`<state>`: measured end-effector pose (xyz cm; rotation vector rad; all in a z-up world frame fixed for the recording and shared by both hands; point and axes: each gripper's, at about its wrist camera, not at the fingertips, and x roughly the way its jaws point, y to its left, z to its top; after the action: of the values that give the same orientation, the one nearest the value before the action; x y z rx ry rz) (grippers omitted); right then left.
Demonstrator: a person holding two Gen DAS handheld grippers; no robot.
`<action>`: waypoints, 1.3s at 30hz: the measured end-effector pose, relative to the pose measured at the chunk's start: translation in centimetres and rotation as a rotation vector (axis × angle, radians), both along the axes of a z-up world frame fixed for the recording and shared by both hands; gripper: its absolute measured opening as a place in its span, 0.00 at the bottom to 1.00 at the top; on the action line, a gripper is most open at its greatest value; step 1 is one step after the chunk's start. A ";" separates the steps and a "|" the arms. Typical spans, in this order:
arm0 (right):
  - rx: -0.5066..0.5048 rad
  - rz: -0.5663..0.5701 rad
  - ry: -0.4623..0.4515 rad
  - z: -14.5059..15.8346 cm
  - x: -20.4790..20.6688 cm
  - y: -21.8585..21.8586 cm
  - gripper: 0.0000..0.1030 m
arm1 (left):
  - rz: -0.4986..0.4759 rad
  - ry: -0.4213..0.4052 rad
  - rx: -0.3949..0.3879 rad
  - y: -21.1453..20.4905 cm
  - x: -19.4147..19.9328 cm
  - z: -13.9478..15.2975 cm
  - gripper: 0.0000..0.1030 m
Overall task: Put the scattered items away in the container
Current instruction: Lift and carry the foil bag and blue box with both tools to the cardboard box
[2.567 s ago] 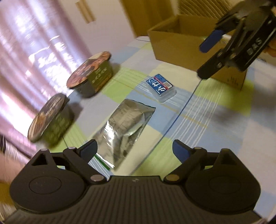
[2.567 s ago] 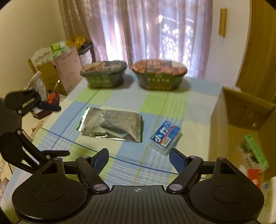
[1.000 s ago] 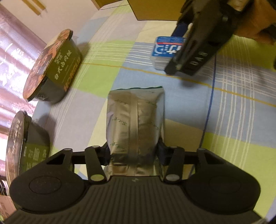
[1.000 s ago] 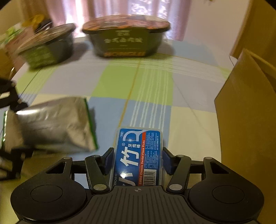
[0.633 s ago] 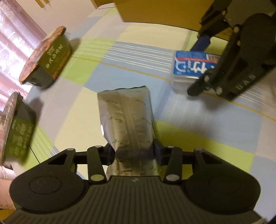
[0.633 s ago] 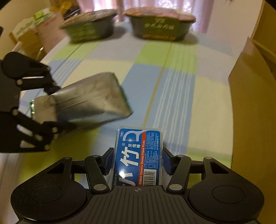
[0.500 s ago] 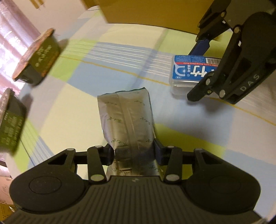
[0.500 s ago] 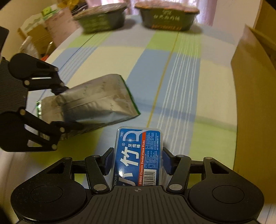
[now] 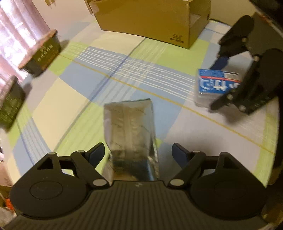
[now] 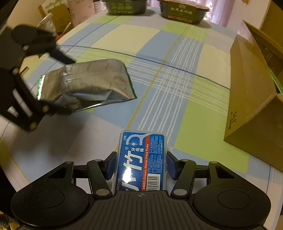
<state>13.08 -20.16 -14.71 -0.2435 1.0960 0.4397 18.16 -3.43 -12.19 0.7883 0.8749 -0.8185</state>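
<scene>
- Foil, silver: the pouch (image 9: pixel 130 127) lies between the jaws of the left gripper (image 9: pixel 138 150), which stand wide open with a gap showing on each side, so nothing clamps it. The blur hides whether it rests on the surface (image 10: pixel 176 53) or is dropping.
- The pouch looks light, soft and slick. Its body dents and its flat sealed ends would likely fold under a pinch. The better hold is probably across the fuller middle, with the jaws closed firmly.
- The right gripper (image 10: pixel 140 164) is closed on the floss box (image 10: pixel 139 154), pads on its two long sides, and holds it above the surface.
- The floss box is hard clear plastic, stiff and light. It should take a firm squeeze, though its smooth walls could slide if the hold slackens.
- The carton (image 10: pixel 251 106) stands at the right, near the floss box and well apart from the pouch.
- Two bowls (image 10: pixel 184 10) wait at the far edge.
</scene>
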 end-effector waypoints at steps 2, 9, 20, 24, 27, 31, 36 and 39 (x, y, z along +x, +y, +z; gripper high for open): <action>-0.009 0.016 -0.011 -0.1 -0.2 0.0 0.58 | 0.006 -0.017 0.023 -0.8 0.5 -0.2 0.78; -0.012 0.029 0.015 -0.9 0.0 -0.4 0.58 | 0.008 0.071 0.128 -2.7 2.8 -1.2 0.64; 0.001 0.021 0.027 -1.4 -0.1 -0.4 0.58 | 0.040 0.252 0.207 -4.0 6.4 -1.8 0.55; -0.006 0.024 0.026 -1.3 0.0 -0.4 0.58 | 0.032 0.241 0.246 -4.3 6.1 -2.5 0.55; -0.017 0.030 0.028 -1.3 0.1 -0.5 0.58 | 0.023 0.232 0.262 -4.3 5.8 -2.6 0.53; -0.022 0.029 0.043 -1.3 0.2 -0.5 0.58 | 0.006 0.229 0.274 -4.3 5.5 -2.5 0.48; -0.034 0.035 0.055 -1.2 0.3 -0.2 0.58 | -0.022 0.209 0.286 -4.0 4.7 -2.3 0.46; -0.041 0.039 0.057 -1.2 0.1 -0.1 0.58 | -0.052 0.172 0.300 -3.9 3.5 -2.1 0.46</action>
<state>13.13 -20.26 -15.90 -0.2904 1.1582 0.4612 21.62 -7.35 -14.25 1.0162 1.1518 -0.8193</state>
